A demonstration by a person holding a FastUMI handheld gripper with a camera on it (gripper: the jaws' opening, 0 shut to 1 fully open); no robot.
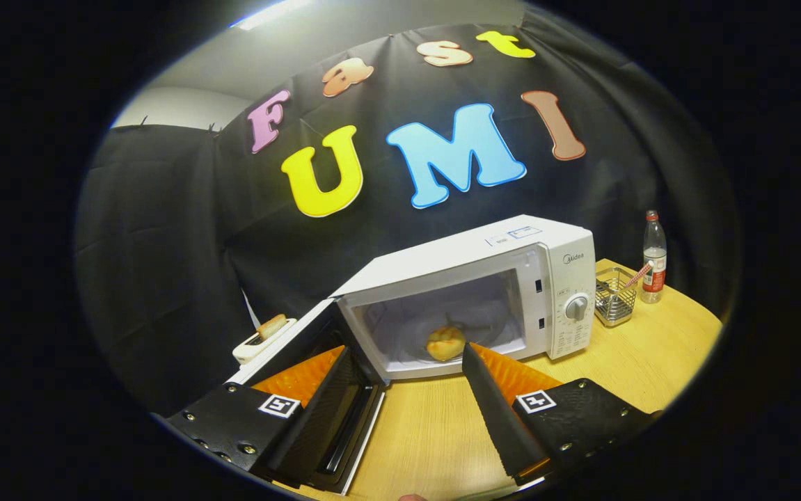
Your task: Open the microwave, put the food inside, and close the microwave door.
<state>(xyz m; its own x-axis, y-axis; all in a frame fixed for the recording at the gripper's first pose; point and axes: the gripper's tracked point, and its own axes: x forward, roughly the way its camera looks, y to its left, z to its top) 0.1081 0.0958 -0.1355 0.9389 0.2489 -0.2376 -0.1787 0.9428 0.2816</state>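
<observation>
A white microwave [511,278] stands on the wooden table, its door [316,390] swung wide open toward the left. Inside the cavity lies a golden bread roll [445,343] on the floor of the oven. My gripper [407,358] is open, hovering in front of the cavity mouth with nothing between its fingers. The left finger [334,390] overlaps the open door; the right finger [490,396] sits just in front of the microwave's lower front edge. The roll lies just beyond the fingertips.
A wire basket [614,297] and a plastic bottle [654,257] stand to the right of the microwave. A white toaster [264,337] with a slice in it sits behind the open door. Bare wooden table [428,431] lies below the fingers.
</observation>
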